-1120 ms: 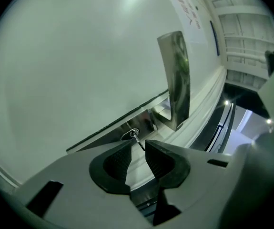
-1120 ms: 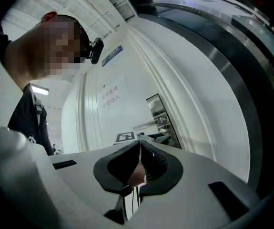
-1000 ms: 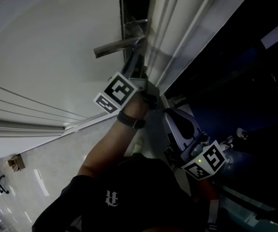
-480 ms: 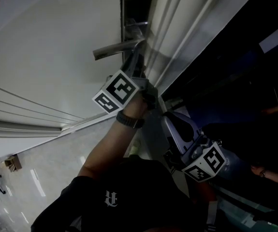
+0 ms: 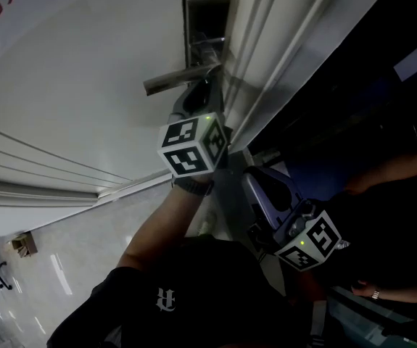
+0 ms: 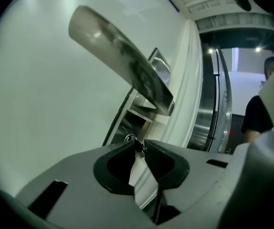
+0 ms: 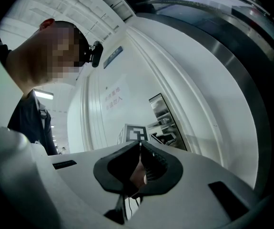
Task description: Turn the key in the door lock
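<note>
The steel lock plate (image 5: 207,20) sits at the white door's edge, with its lever handle (image 5: 183,78) sticking out to the left. My left gripper (image 5: 209,91) reaches up under the handle, its marker cube (image 5: 193,147) below. In the left gripper view the left gripper (image 6: 140,147) is shut on a small metal key (image 6: 138,149) with a ring, right at the lock plate (image 6: 127,123) beneath the lever handle (image 6: 122,63). My right gripper (image 5: 253,174) hangs back at the lower right. In its own view the right gripper (image 7: 140,144) is shut and holds nothing.
The door frame (image 5: 281,49) runs diagonally right of the lock, with a dark opening beyond it. A person's arm (image 5: 397,172) shows in that dark area at right. Pale floor (image 5: 63,259) lies at lower left.
My left gripper has twisted at the lock, so its marker cube now shows two faces. The right gripper has barely moved. A person's arm has come into view at the right.
</note>
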Demonstrator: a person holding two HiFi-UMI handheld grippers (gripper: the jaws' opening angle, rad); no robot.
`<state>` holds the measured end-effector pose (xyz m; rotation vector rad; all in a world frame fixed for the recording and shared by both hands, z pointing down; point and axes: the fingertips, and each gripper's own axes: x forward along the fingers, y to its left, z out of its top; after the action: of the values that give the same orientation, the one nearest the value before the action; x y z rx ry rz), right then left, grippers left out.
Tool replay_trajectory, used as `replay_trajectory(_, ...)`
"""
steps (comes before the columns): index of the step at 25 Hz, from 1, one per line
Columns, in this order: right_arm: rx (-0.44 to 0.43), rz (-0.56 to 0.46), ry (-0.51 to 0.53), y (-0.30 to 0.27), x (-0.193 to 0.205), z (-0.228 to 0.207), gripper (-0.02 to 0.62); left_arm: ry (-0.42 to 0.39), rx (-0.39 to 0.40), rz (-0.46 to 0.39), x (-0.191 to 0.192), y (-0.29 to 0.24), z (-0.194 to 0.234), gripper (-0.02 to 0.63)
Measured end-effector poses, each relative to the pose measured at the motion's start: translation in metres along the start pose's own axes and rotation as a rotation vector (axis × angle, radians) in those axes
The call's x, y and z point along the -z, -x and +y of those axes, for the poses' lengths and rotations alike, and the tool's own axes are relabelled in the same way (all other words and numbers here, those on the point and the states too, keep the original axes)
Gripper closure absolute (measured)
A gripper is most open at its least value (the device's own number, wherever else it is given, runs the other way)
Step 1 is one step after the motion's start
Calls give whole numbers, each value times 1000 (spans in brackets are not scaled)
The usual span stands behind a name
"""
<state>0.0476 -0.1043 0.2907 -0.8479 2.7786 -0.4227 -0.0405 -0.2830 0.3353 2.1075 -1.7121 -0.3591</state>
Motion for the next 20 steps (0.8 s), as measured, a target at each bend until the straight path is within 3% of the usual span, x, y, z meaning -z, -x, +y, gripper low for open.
replay_trajectory(8,-19,-17,1,-8,-6,-3,578,-213,-34,16,1,0,-1,543)
replay_trajectory(20,-41,-44,15,-15,-17,-4,578,-769,-129,5,-2,0,-12,543)
